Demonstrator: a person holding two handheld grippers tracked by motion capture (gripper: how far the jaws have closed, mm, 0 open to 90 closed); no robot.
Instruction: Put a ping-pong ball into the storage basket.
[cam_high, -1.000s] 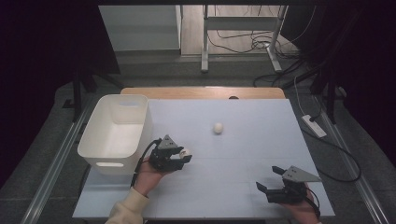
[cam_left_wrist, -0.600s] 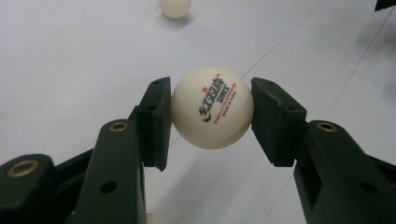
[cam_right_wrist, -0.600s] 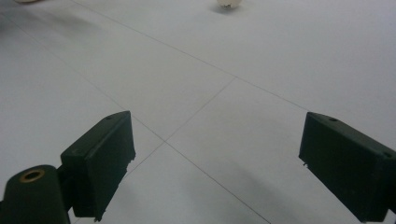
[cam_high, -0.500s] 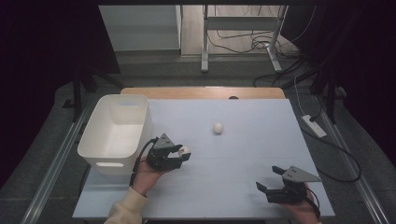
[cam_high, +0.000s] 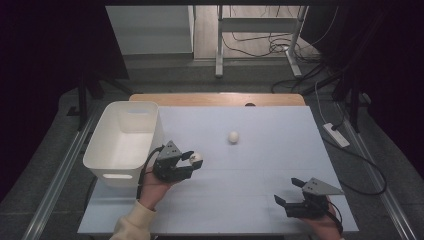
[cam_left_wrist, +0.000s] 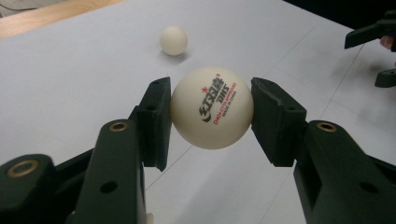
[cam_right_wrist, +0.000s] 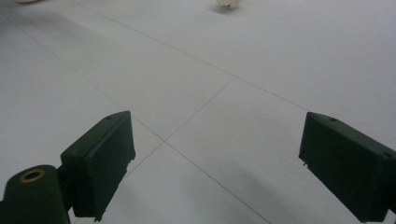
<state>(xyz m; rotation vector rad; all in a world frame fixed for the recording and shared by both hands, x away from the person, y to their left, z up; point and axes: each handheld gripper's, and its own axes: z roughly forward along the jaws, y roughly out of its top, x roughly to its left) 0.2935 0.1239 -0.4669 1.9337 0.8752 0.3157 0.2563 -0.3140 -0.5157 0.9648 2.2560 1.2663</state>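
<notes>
Left gripper (cam_high: 192, 161) clenched on a ball (cam_left_wrist: 212, 107); right gripper (cam_high: 291, 192) released over bare table.

In the high view the held ball (cam_high: 196, 157) sits left of centre, just right of the white bin (cam_high: 107, 159), whose rim takes up the table's left edge; the gripper's body almost meets the bin's near right corner. A second ball (cam_high: 233, 136) lies loose above centre, well apart from both grippers, with open table (cam_high: 270, 160) all round it and between the hands. The right gripper rests at lower right, near the table's front edge. The left gripper view shows both pads pressing the ball's sides and its red and black print, with the loose ball (cam_left_wrist: 173, 40) at upper left. The right gripper view (cam_right_wrist: 217, 163) shows jaws wide apart with nothing between them.
</notes>
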